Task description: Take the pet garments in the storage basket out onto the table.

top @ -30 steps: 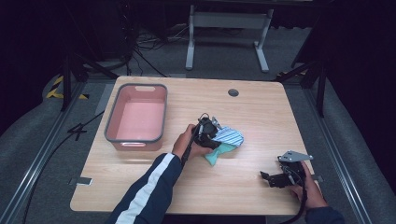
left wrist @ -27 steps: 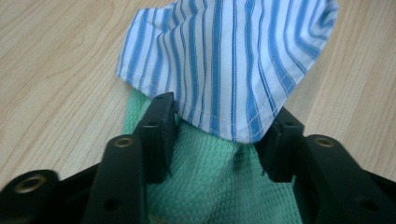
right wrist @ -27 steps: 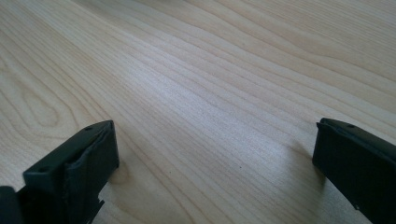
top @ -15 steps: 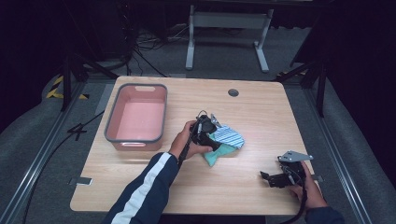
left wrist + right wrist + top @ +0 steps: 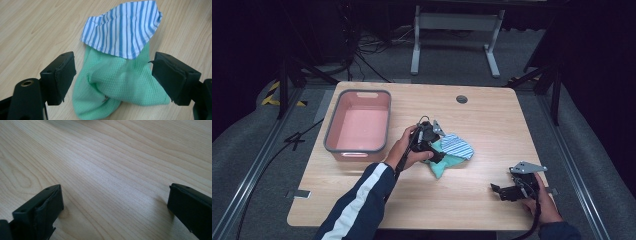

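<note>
My left gripper [image 5: 113, 75] at desk [image 5: 492, 115] centre, jaws just opened, apart over the green cloth [image 5: 117, 87], pads off it; striped cloth [image 5: 122, 27] lies beyond.

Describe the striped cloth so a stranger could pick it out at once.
On the wooden table, look right of the pink bin, just past the left gripper. Two cloths overlap there. The striped cloth is blue and white, lying partly on the plain green cloth.

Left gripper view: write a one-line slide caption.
Left gripper, jaws just opened, above a green cloth overlapped by a striped cloth on the table.
</note>
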`<state>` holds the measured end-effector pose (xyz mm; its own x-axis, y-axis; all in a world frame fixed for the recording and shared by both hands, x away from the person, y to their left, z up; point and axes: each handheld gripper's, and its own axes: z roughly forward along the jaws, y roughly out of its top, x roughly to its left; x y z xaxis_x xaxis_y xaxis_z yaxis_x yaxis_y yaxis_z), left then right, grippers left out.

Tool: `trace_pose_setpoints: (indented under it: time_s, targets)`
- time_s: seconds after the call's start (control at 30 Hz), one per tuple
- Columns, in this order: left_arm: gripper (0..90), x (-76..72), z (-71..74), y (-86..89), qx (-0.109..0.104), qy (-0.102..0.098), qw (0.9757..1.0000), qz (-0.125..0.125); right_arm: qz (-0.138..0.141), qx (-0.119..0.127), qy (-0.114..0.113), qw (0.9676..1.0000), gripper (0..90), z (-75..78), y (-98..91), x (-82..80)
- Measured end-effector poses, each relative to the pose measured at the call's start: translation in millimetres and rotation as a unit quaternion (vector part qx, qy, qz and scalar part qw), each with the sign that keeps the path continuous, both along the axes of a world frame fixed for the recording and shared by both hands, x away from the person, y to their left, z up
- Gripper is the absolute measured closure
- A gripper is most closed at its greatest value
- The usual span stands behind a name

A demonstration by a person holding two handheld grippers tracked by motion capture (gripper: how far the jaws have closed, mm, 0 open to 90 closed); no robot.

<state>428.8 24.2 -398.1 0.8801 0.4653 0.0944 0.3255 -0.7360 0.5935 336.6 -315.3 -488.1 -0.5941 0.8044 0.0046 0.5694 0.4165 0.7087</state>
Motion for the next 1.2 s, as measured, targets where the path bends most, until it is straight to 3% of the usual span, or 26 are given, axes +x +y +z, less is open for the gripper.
trace_pose_setpoints:
  time_s: [0.23, 0.5, 0.8, 1.0, 1.2]
  targets:
    - [18.7, -9.0, 7.1, 5.7, 0.009, -0.006, 0.9998, -0.014, 0.000, 0.000, 0.000, 1.0000, 0.6, 0.0, 0.0, 0.0]
    - [18.2, -23.2, 11.1, 11.3, 0.048, -0.031, 0.9980, -0.027, 0.000, 0.000, 0.000, 1.0000, 0.6, 0.0, 0.0, 0.0]
    - [19.5, -37.7, 14.8, 29.7, 0.043, -0.036, 0.9974, -0.045, -0.001, 0.000, 0.000, 1.0000, 0.6, 0.0, 0.0, -0.1]
    - [20.2, -52.5, 14.5, 44.2, 0.051, -0.043, 0.9958, -0.062, -0.001, 0.000, 0.000, 1.0000, 0.6, 0.0, 0.0, -0.2]
    - [19.7, -62.3, 6.1, 59.9, 0.056, -0.039, 0.9960, -0.057, -0.001, 0.000, 0.000, 1.0000, 0.6, 0.0, 0.0, -0.2]
